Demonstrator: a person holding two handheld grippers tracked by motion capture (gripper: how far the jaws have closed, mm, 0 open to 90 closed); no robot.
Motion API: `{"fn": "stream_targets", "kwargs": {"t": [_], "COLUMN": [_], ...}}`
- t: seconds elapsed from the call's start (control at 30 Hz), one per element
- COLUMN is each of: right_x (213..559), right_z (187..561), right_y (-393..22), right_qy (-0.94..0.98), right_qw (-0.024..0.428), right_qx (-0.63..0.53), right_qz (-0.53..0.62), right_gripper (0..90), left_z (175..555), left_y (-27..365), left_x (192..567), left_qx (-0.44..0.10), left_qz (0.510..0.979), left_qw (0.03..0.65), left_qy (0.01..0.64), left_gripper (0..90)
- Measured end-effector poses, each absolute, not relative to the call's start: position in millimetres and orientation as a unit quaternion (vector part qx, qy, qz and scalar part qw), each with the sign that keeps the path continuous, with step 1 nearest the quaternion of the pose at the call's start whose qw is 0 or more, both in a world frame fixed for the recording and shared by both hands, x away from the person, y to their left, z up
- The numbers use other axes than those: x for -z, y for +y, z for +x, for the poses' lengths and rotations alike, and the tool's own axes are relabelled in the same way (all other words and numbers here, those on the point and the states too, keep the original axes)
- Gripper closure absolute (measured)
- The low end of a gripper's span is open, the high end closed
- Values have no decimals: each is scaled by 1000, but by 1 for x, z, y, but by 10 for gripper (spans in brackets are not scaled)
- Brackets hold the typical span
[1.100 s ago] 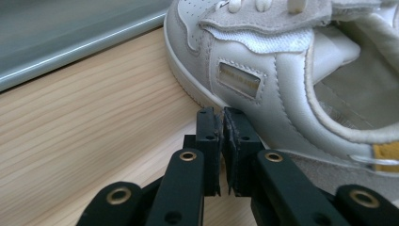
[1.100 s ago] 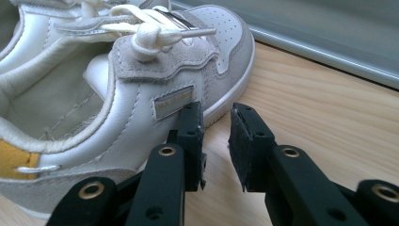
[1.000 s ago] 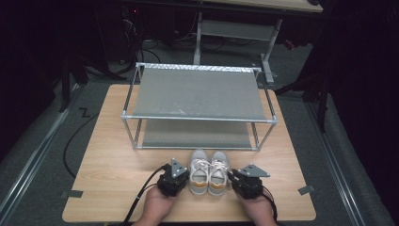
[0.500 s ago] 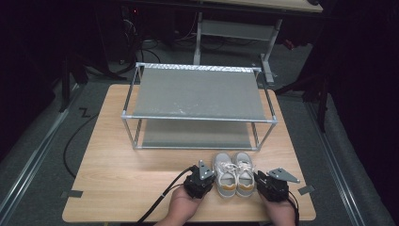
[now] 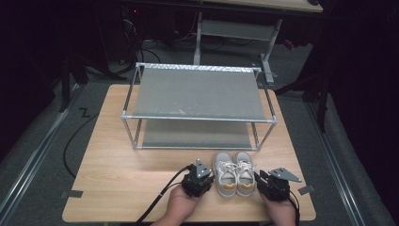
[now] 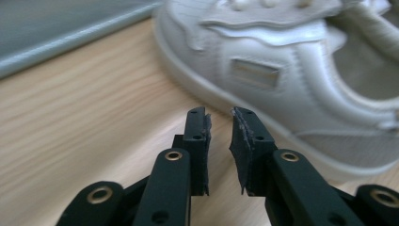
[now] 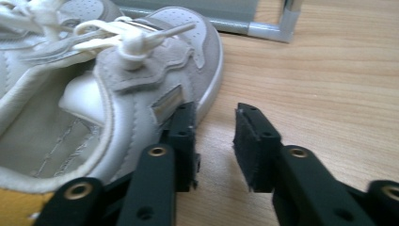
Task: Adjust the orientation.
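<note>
Standing side by side near the bench's [image 5: 117, 155] front edge, toward its right corner, two pale shoes [image 5: 234, 173] sat between the tools. One left hand-held gripper [image 5: 199, 179] and one right hand-held gripper [image 5: 272, 183] flanked them, both slightly parted, grasping nothing. Seemingly a pre-grasp step; next, each needs a shoe's side wall between its jaws. One two-tier rack [image 5: 197, 106] stood behind.
</note>
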State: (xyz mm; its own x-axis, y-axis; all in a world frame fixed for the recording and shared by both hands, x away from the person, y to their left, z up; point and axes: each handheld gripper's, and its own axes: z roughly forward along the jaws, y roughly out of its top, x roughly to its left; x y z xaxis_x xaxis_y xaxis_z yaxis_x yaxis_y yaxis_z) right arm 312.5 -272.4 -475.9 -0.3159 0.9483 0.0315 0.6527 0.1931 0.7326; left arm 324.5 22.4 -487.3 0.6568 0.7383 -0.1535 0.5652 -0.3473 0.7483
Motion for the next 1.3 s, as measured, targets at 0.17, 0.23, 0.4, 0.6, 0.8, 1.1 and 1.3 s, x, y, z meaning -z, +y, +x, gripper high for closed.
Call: {"fn": "stream_targets", "kwargs": {"t": [0.17, 0.23, 0.4, 0.6, 0.8, 1.1, 1.3], "right_x": [473, 472, 473, 471, 453, 446, 446], "right_z": [313, 314, 316, 320, 334, 385, 394], "right_y": [-277, -280, -284, -289, -291, -283, -282], "right_qy": [736, 734, 736, 741, 758, 714, 699], "right_qw": [220, 231, 232, 214, 130, -6, -27], "right_qx": [-331, -325, -294, -233, -129, 51, 67], "right_qz": [549, 550, 564, 592, 627, 699, 712], "right_gripper": [559, 545, 534, 509, 435, 413, 440], "left_z": [324, 324, 316, 310, 312, 314, 316], "left_y": [73, 128, 207, 254, 265, 253, 250], "left_x": [475, 461, 451, 460, 457, 457, 459], "left_qx": [-138, -162, -197, -192, -175, -175, -169], "left_qz": [801, 781, 755, 727, 711, 739, 745], "left_qw": [402, 400, 393, 393, 428, 429, 431], "left_qy": [420, 452, 487, 530, 530, 489, 480], "left_gripper": [681, 610, 483, 457, 447, 443, 443]}}
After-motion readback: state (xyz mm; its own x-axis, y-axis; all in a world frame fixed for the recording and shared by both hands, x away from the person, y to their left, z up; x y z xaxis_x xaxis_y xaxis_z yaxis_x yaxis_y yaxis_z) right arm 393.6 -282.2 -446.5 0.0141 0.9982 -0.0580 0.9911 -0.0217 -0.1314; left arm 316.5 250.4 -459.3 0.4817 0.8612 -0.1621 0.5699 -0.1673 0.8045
